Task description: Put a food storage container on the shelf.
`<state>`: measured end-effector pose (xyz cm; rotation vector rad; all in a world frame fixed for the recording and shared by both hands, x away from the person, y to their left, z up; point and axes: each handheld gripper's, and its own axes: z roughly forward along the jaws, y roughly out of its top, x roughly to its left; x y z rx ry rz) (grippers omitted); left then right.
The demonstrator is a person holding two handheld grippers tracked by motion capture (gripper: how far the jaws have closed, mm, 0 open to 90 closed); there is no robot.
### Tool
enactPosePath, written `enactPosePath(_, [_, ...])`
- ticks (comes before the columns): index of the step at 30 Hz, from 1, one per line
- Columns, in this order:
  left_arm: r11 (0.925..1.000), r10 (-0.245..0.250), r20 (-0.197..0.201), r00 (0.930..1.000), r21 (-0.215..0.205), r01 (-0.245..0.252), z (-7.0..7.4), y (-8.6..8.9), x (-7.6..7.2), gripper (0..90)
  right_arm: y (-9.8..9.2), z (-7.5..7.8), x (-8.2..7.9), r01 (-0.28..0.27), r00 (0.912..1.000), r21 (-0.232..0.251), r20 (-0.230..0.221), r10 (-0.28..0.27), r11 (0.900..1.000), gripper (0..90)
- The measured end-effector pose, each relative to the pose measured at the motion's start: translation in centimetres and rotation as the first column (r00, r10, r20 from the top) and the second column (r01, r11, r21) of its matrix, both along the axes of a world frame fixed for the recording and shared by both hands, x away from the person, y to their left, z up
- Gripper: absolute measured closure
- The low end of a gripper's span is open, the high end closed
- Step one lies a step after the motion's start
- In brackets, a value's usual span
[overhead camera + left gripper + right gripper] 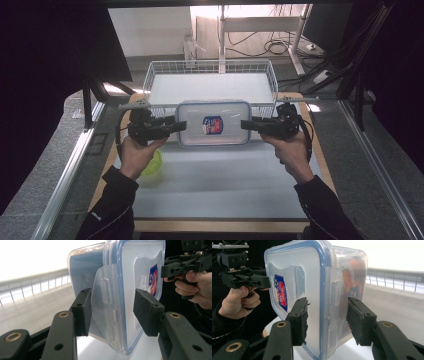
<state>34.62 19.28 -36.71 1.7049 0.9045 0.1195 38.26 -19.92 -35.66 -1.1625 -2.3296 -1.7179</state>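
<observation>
A clear plastic container (213,122) with a blue-rimmed lid and a red-and-blue label hangs above the white table, just in front of the wire basket. My left gripper (181,125) is shut on its left end and my right gripper (246,125) on its right end. In the left gripper view the pads (147,312) clamp the container (130,277) across lid and base beside a side clasp, with the right gripper (180,265) beyond. In the right gripper view the pads (299,320) squeeze the other end of the container (307,272), and the left gripper (249,280) shows behind it.
A white wire basket (150,80) stands at the far side of the table, its floor bare. A green round object (154,164) lies on the white mat (220,185) under the left hand. Metal rails run along both table sides.
</observation>
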Motion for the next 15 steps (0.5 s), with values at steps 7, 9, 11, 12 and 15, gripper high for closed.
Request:
enactPosePath(7, [1.0000, 0.006, 0.011, 0.9999, -0.002, -0.006, 2.2, 0.8, 1.8, 50.2, 0.8, 1.8, 1.8, 0.003, 1.0000, 0.018, 0.001, -0.003, 1.000, 52.9])
enactPosePath(9, [1.0000, 0.008, 0.014, 0.9999, -0.005, -0.008, 2.8, 1.0, 2.5, 50.3, 1.0, 2.3, 2.5, 0.002, 1.0000, 0.026, 0.000, -0.002, 1.000, 52.9])
enactPosePath(11, [0.9999, 0.012, 0.018, 0.9998, -0.012, -0.011, 3.3, 1.2, 3.1, 50.3, 1.2, 2.8, 3.1, 0.006, 1.0000, 0.030, 0.000, -0.006, 1.000, 52.8])
enactPosePath(12, [0.9998, 0.012, 0.014, 0.9998, -0.015, -0.012, 3.6, 1.3, 3.4, 50.3, 1.2, 3.1, 3.5, 0.005, 1.0000, 0.029, -0.003, -0.005, 1.000, 52.8])
enactPosePath(15, [0.9997, 0.012, 0.011, 0.9999, -0.022, -0.012, 4.0, 1.4, 4.1, 50.3, 1.4, 3.7, 4.1, 0.006, 0.9999, 0.025, 0.008, -0.006, 1.000, 52.7])
